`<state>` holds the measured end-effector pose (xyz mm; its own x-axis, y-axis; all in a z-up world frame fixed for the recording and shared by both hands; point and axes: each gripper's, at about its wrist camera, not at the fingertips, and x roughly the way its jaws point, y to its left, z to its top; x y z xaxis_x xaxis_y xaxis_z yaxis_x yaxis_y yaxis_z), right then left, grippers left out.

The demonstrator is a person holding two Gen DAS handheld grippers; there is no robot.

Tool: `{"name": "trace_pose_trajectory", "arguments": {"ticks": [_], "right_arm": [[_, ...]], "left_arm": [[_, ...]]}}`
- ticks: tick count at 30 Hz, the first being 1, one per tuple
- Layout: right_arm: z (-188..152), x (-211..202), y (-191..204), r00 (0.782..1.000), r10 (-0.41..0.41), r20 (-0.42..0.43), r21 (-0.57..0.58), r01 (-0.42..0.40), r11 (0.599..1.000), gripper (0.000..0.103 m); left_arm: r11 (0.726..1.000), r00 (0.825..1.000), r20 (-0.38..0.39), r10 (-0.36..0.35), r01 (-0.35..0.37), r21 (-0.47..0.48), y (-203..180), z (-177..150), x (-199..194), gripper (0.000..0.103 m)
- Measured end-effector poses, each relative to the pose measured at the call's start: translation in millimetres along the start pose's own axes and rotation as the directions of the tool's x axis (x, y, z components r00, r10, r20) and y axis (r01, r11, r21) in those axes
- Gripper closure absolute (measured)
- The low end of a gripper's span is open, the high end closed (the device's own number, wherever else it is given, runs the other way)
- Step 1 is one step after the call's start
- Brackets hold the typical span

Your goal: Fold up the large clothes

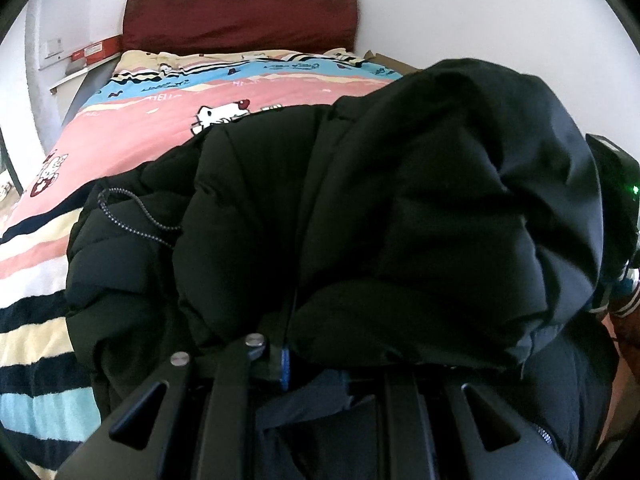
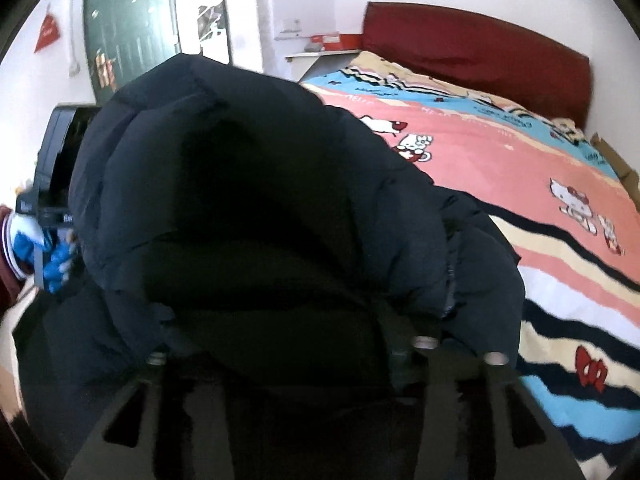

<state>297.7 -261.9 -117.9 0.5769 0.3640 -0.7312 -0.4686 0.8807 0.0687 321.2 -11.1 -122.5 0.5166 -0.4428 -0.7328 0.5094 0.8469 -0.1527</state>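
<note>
A large black puffer jacket (image 1: 400,208) lies bunched on the bed and fills most of both views; it also shows in the right wrist view (image 2: 248,216). A speckled drawcord (image 1: 132,216) hangs at its left side. My left gripper (image 1: 304,360) is shut on a fold of the jacket, its fingertips buried in the fabric. My right gripper (image 2: 288,344) is shut on another fold, with the jacket draped over its fingers. The right gripper's body shows at the right edge of the left wrist view (image 1: 618,216).
The bed has a striped Hello Kitty cover (image 1: 152,120), also in the right wrist view (image 2: 520,184), and a dark red headboard (image 1: 240,16). A shelf with red boxes (image 1: 96,54) is on the far wall. A dark green board (image 2: 128,32) hangs at the left.
</note>
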Motion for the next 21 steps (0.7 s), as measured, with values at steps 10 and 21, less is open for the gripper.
{"name": "trace_pose_trajectory", "arguments": {"ticks": [10,21], "right_arm": [[-3.4,-57.0,-7.0,0.988,0.146,0.041,-0.032,-0.145,0.989,0.036],[68.2,-43.4,-32.0,0.978,0.117,0.175,0.137,-0.142,0.98,0.029]], "left_arm": [[1.0,1.0,0.01,0.017,-0.017,0.015,-5.6,-1.5,-1.3,0.088],[0.998,0.999,0.003,0.049,-0.049,0.042,-15.6,-0.3,-11.4,0.085]]}}
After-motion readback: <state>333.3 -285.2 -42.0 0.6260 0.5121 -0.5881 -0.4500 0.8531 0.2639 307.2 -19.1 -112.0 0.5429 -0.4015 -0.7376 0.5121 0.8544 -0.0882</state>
